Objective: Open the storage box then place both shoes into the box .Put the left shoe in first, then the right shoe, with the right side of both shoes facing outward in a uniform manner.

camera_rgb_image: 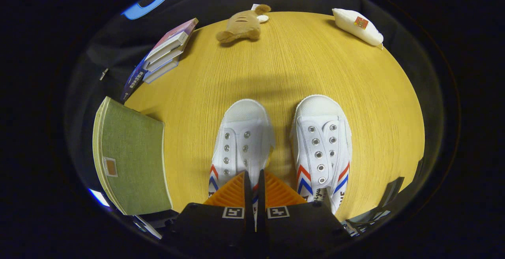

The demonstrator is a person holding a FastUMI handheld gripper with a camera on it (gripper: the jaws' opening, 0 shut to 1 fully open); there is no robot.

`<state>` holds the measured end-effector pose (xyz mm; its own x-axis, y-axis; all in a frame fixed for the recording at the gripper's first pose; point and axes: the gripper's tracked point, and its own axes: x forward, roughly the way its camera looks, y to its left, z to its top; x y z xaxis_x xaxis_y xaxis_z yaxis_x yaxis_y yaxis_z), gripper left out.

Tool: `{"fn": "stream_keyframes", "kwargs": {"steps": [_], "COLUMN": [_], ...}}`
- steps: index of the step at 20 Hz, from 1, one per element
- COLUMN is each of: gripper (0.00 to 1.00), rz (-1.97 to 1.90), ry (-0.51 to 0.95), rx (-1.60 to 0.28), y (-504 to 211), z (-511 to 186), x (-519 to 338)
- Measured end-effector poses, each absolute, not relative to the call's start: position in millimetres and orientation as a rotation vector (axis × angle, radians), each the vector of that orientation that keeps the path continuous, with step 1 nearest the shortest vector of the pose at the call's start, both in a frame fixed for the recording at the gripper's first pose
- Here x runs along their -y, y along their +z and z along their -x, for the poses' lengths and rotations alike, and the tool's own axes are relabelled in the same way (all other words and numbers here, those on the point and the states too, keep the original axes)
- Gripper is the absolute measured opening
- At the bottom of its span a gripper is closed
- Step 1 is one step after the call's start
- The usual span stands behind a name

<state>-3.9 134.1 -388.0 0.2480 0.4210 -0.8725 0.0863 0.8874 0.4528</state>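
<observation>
claw (254,180) nearly closed, fingers pinching the inner side wall of the left shoe (240,140), right shoe (321,148) beside

Bright overhead light, soft shadows, fisheye-warped edges

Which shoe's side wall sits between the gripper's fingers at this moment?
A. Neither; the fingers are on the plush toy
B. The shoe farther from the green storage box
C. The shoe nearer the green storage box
C: the gripper has its fingers nearly together on the inner side wall of the shoe nearer the green storage box.
</observation>
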Motion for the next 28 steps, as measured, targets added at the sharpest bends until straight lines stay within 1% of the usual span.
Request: {"fn": "stream_keyframes", "kwargs": {"steps": [8,16,19,23,25,28], "gripper": [0.06,0.06,0.06,0.06,0.06,0.06], "rz": [-0.548,-0.633,-0.678,-0.766,-0.773,-0.771], "ry": [0.266,0.396,0.461,0.546,0.578,0.587], "rx": [-1.250,-1.131,-1.105,-1.117,-1.133,-1.165], "y": [-346,-227,-181,-135,-126,-126], "z": [-4,-24,-29,-25,-22,-16], "x": [-128,-156,-184,-238,-267,-308]}}
